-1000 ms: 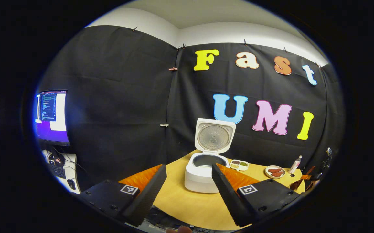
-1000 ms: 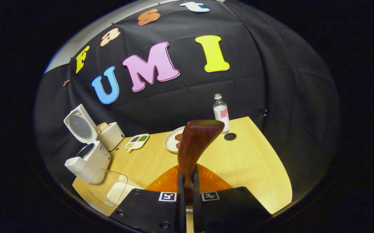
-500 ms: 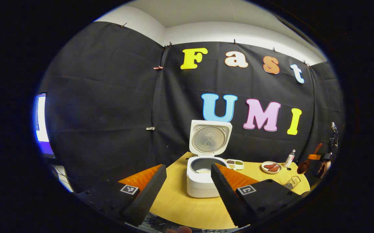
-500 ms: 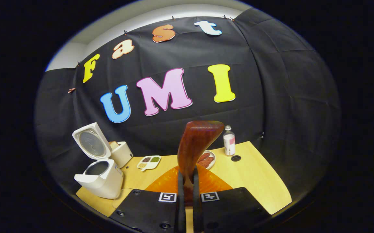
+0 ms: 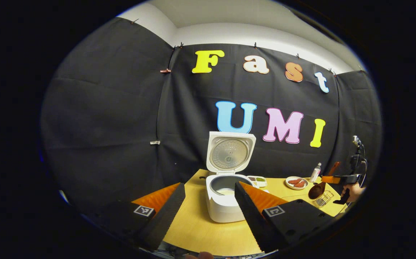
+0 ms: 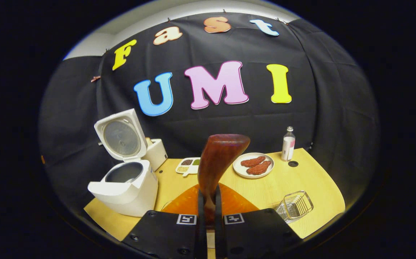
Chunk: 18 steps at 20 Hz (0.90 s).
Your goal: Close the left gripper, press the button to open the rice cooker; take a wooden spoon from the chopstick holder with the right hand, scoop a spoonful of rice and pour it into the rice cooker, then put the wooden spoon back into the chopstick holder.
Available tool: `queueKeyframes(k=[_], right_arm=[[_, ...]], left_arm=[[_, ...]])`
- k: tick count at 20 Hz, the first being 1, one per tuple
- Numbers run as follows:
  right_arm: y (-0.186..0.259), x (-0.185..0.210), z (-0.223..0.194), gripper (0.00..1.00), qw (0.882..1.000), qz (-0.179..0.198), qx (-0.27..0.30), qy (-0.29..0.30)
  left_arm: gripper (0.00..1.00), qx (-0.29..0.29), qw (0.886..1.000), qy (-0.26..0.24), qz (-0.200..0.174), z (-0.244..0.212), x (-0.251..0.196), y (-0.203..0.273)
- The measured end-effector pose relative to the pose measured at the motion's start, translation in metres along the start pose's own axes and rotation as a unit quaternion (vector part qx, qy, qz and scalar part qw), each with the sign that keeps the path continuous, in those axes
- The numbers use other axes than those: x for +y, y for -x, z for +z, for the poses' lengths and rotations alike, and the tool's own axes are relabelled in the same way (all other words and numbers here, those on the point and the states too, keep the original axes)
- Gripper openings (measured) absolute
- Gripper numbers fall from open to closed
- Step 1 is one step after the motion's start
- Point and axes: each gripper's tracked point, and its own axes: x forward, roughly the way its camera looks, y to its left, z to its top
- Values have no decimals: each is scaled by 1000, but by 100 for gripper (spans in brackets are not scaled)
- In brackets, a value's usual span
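The white rice cooker (image 5: 222,210) (image 6: 127,189) stands on the table with its lid (image 5: 230,153) (image 6: 121,136) raised upright. My left gripper (image 5: 209,185) hovers in front of it, open, with nothing between its fingers. My right gripper (image 6: 208,194) is shut on the handle of the wooden spoon (image 6: 219,158), whose bowl stands up before the camera, back towards me. The left gripper view has that gripper (image 5: 339,178) at the far right, holding the spoon (image 5: 316,190) just above the wire chopstick holder (image 5: 323,199) (image 6: 295,205).
A plate of reddish food (image 6: 253,164) (image 5: 296,182), a small bottle (image 6: 288,144) and a divided condiment tray (image 6: 189,166) sit along the back of the wooden table (image 6: 315,187). Behind the cooker stands a white toaster (image 6: 157,153).
The right gripper's view swung right and levelled, bringing the wire holder into sight, spoon still gripped. The left gripper drew back a little, and the spoon now hangs lower over the holder.
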Motion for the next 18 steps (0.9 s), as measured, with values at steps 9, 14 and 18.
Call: queueKeyframes(k=[9,14,18], right_arm=[[-39,10,-99,13,963,-58,114,239],[-35,18,-129,13,981,-78,141,108],[-42,43,-130,13,988,-69,137,3]], left_arm=[[95,14,1000,-5,-23,-10,17,-25],[95,22,1000,2,-18,-15,33,-34],[95,24,1000,8,-9,-19,44,-33]])
